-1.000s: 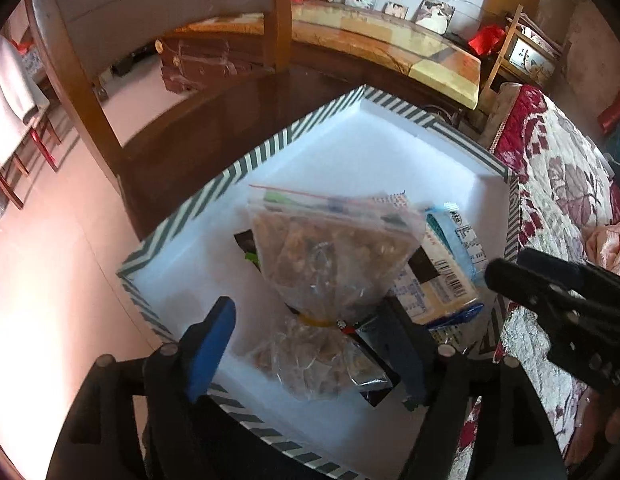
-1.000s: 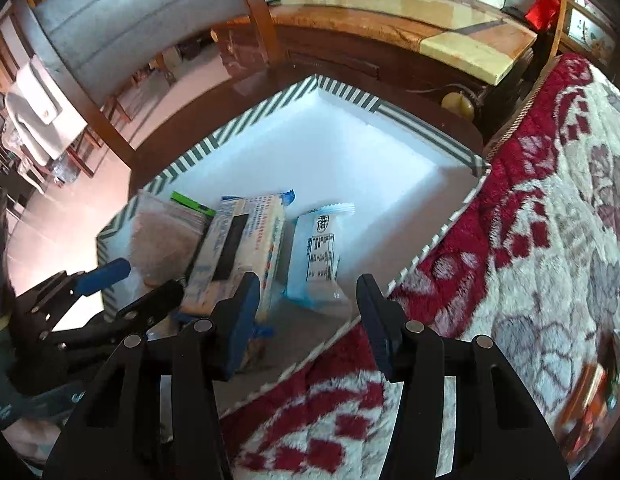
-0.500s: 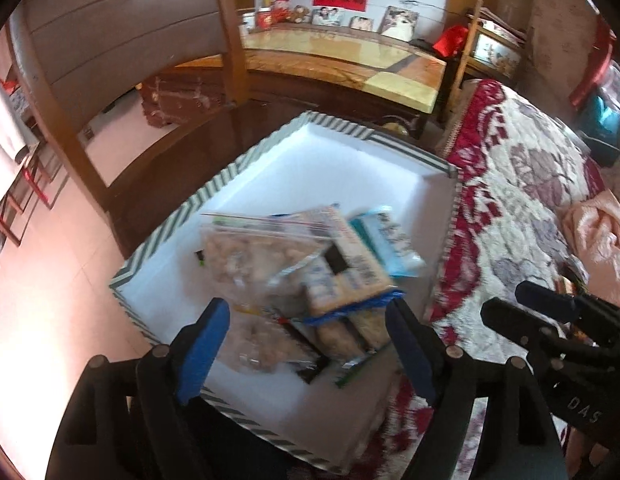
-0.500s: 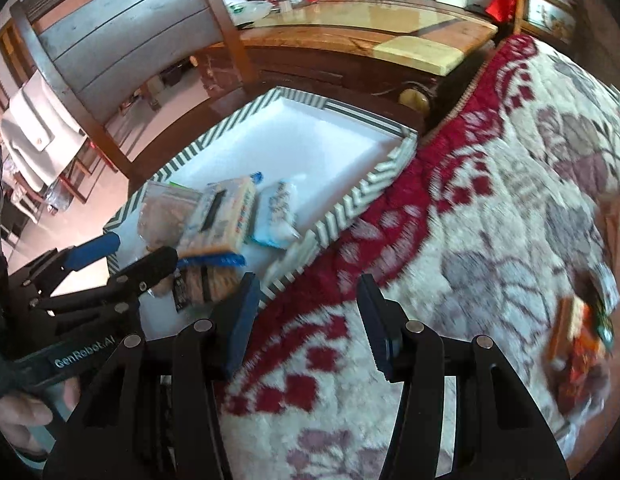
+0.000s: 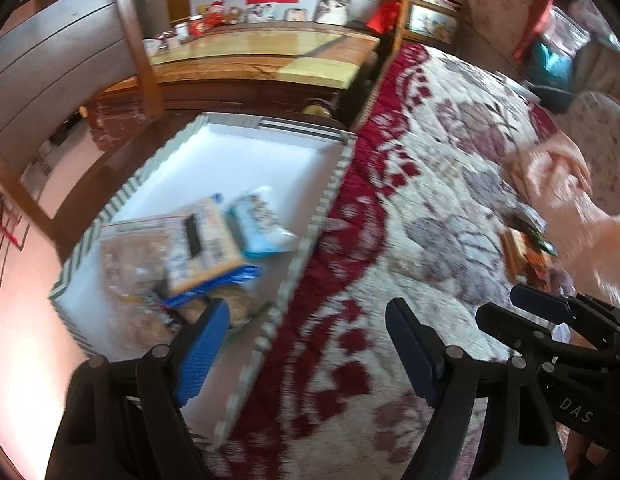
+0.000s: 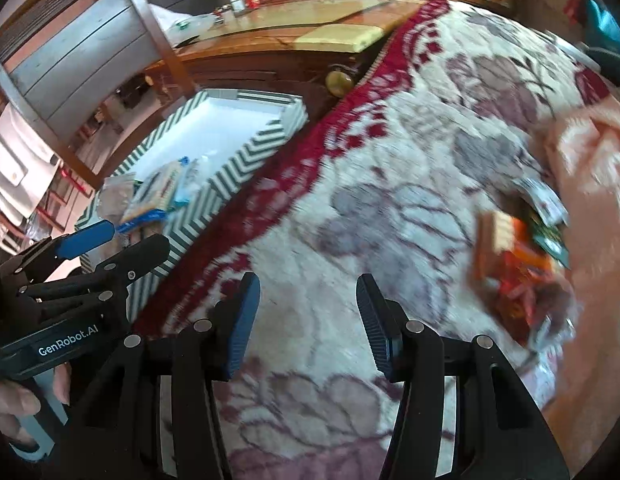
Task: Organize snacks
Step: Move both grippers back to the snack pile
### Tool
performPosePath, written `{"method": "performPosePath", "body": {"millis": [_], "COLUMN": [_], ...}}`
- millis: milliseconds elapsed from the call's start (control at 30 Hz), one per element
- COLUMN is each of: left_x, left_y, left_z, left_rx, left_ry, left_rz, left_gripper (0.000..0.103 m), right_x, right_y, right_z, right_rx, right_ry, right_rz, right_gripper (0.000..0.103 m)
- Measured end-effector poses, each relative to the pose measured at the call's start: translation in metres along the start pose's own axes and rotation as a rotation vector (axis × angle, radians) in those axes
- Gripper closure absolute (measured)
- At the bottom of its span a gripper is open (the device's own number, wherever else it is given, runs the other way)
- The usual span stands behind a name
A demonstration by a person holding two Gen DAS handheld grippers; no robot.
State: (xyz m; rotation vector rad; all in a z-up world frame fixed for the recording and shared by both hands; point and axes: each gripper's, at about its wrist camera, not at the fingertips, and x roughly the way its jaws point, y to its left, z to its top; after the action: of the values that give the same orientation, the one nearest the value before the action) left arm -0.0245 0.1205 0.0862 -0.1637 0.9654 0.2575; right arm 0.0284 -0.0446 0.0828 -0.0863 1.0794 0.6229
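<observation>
A white box with a green striped rim [image 5: 338, 168] [image 6: 246, 160] sits on a wooden chair beside the bed. It holds several snack packs: a clear bag of brown snacks [image 5: 130, 256], a yellow and blue pack [image 5: 206, 248] and a light blue pack [image 5: 262, 224]. More loose snack packs [image 6: 518, 256] [image 5: 526, 248] lie on the floral blanket at the right. My left gripper [image 5: 306, 344] is open and empty above the box's near corner and the blanket. My right gripper [image 6: 308, 320] is open and empty over the blanket, left of the loose packs.
The red and white floral blanket [image 6: 390, 184] covers the bed. A wooden chair back [image 5: 134, 40] rises behind the box. A long wooden cabinet [image 5: 270, 56] with small items stands at the back. A pink cloth [image 5: 558, 176] lies at the far right.
Both grippers have swung right, away from the box and over the blanket. The loose snack packs on the blanket have come into view. Both stay open and empty.
</observation>
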Motion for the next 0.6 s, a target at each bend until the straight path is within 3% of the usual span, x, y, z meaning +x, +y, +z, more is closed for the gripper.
{"method": "performPosePath", "body": {"millis": [600], "left_x": [0.019], "left_y": [-0.101], "left_z": [-0.005], "left_rx": [0.191], "left_ry": [0.061], "left_rz": [-0.105], "left_gripper": [0.021], "right_x": [-0.040], "right_y": [-0.116], "right_z": [-0.057], "right_rx": [0.219], "right_ry": [-0.007], "right_rz": [-0.137], "right_gripper": [0.053]}}
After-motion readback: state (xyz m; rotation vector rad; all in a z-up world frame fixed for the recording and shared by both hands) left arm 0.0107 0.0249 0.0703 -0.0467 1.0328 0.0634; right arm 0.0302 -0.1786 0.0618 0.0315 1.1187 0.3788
